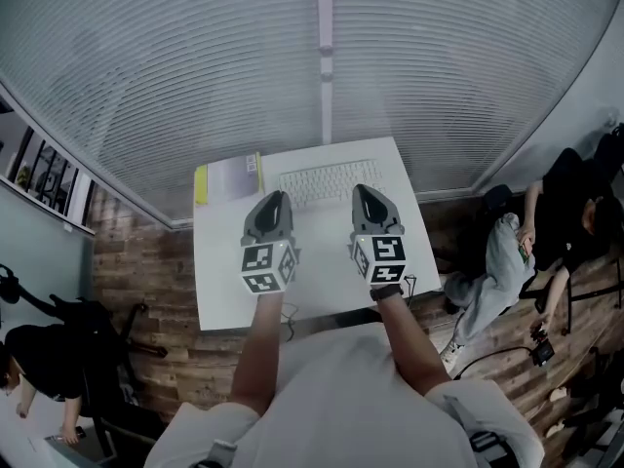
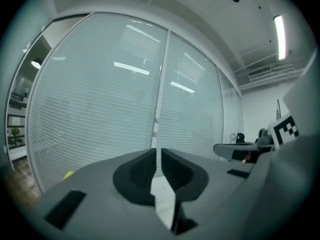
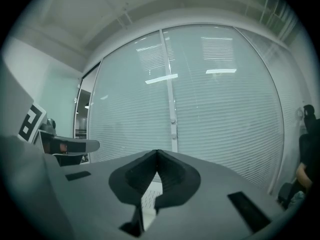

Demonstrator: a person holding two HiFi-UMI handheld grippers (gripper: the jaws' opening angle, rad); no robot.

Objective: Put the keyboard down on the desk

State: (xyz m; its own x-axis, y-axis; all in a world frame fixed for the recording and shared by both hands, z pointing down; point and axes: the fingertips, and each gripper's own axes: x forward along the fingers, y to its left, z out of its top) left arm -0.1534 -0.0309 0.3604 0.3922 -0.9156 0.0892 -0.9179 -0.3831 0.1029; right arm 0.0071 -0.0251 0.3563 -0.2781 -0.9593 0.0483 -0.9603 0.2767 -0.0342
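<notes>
White keyboard flat on desk; key legends unreadably small.

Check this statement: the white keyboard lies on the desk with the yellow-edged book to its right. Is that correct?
No. The head view shows the yellow-edged book to the left of the white keyboard, not its right. Both do lie on the desk.

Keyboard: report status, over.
Left gripper fingers a slit apart, empty; right gripper shut, empty. Keyboard flat on desk, far side, not held. Yellow-edged notebook beside its left end; path clear.
</notes>
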